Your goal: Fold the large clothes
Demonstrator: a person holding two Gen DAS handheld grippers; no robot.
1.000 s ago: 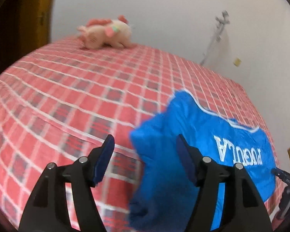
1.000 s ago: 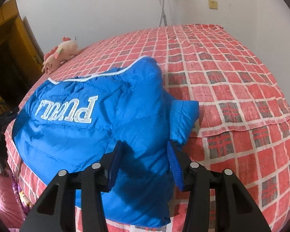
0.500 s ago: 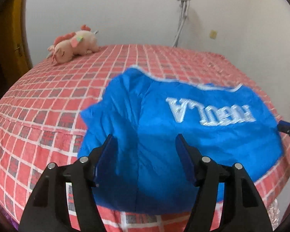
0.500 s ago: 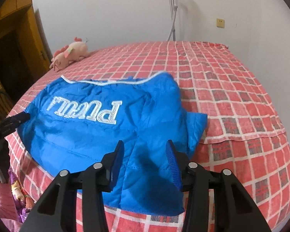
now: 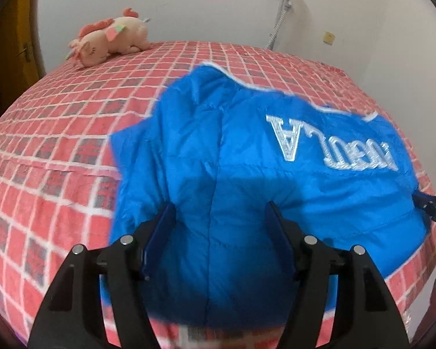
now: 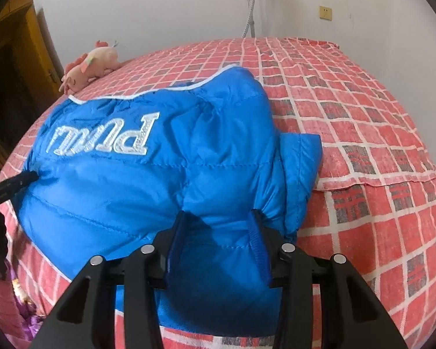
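Behind the blue jacket (image 6: 160, 180), a plush toy (image 5: 110, 40) lies on the bed (image 6: 363, 122).

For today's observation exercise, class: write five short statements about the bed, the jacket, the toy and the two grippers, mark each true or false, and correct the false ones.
1. The jacket is blue with silver lettering. True.
2. The plush toy lies on top of the jacket. False: it lies apart from it, at the far side of the bed.
3. The left gripper is open, with jacket fabric between its fingers. True.
4. The right gripper points at bare bedsheet. False: its fingers straddle a bunched part of the jacket.
5. The bed has a plain white sheet. False: it is a red check.
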